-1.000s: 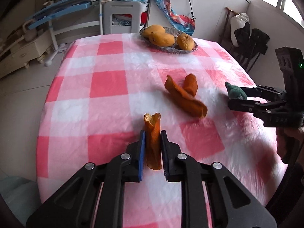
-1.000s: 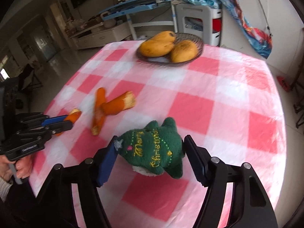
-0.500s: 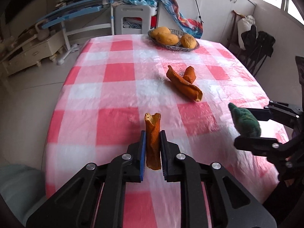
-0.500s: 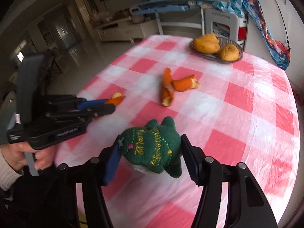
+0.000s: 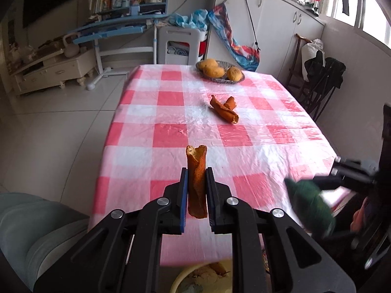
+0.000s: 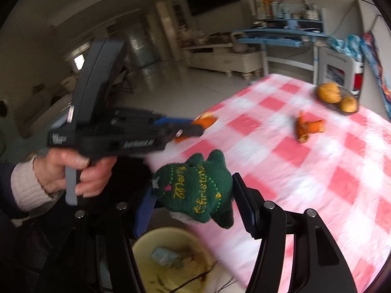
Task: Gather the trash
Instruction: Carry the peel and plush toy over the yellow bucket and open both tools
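My left gripper (image 5: 196,178) is shut on an orange peel strip (image 5: 196,183) and holds it upright past the table's near edge; the peel also shows in the right wrist view (image 6: 206,123). My right gripper (image 6: 193,195) is shut on a green knitted Christmas toy (image 6: 195,193), held above a yellow bin (image 6: 171,261) that has trash inside. The toy also shows in the left wrist view (image 5: 309,205), and the bin's rim shows there too (image 5: 180,277). More orange peel (image 5: 224,108) lies on the checked tablecloth (image 5: 171,131).
A basket of oranges (image 5: 220,72) stands at the table's far end. A grey-green seat (image 5: 29,224) is at the near left. Chairs with dark clothing (image 5: 322,83) stand to the right of the table. A desk and cabinets line the far wall.
Both grippers have pulled back off the table toward its near edge, each with its load. The yellow bin has come into view below them.
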A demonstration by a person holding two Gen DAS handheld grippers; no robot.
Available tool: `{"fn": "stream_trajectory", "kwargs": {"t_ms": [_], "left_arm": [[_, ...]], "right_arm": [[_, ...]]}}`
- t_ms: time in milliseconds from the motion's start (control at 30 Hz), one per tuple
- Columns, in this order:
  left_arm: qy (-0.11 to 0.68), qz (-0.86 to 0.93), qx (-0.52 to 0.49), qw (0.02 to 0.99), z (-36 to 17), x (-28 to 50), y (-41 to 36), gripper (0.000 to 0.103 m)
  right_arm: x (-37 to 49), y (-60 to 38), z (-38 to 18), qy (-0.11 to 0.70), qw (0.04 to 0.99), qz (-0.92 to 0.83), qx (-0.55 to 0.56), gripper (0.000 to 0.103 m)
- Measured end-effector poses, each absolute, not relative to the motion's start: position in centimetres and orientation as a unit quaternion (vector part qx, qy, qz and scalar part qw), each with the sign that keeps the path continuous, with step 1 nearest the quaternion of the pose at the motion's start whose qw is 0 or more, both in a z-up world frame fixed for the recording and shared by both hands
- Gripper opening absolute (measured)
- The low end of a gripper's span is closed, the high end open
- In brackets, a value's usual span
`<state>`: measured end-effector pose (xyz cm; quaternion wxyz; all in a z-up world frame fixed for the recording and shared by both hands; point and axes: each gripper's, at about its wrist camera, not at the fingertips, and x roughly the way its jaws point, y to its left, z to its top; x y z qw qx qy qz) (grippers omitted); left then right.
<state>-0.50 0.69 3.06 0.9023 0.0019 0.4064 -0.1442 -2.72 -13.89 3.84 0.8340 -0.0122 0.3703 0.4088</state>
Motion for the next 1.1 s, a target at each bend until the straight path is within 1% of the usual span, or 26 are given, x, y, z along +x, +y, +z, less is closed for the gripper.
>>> {"fn": "stream_trajectory", "kwargs": {"t_ms": [167,200,267,333,500,633,767,933,1033,1067,1100], "left_arm": [[0.399,-0.138,0.009,0.907,4.0,-3.6,1.4,0.014],[0.398,-0.137,0.011,0.907,4.1,-4.2,1.6,0.014],[0.397,-0.137,0.011,0.907,4.3,-5.1,1.7,0.014],[0.395,-0.136,0.014,0.908,4.6,-6.0,1.9,0.014],[0.391,-0.134,0.02,0.91,5.0,-7.8,2.2,0.014],[0.395,-0.135,0.02,0.908,4.8,-8.9,2.3,0.014],[0.414,-0.147,0.03,0.898,3.5,-10.8,1.6,0.014],[0.469,-0.191,0.059,0.86,-0.1,-13.7,-0.3,0.014],[0.49,-0.191,0.071,0.847,-1.7,-14.7,-0.6,0.019],[0.491,-0.188,0.071,0.848,-1.8,-14.9,-0.6,0.026],[0.486,-0.182,0.069,0.852,-1.5,-15.0,-0.3,0.035]], "right_arm": [[-6.2,-11.7,3.2,0.381,0.803,0.457,-0.034,0.06],[-6.8,-11.4,3.1,0.383,0.797,0.465,-0.038,0.061],[-8.0,-10.6,2.8,0.39,0.782,0.483,-0.045,0.066],[-8.9,-9.9,2.7,0.389,0.781,0.486,-0.059,0.077],[-9.1,-10.6,3.2,0.374,0.798,0.471,-0.042,0.081],[-8.3,-12.1,3.5,0.364,0.828,0.426,-0.017,0.088],[-7.3,-13.5,3.5,0.36,0.852,0.38,0.007,0.089],[-6.6,-14.5,3.6,0.352,0.867,0.351,0.03,0.089],[-6.7,-14.8,3.7,0.355,0.868,0.345,0.034,0.089],[-6.7,-15.1,3.8,0.355,0.868,0.344,0.034,0.089],[-6.7,-15.0,3.7,0.356,0.869,0.343,0.034,0.089]]}}
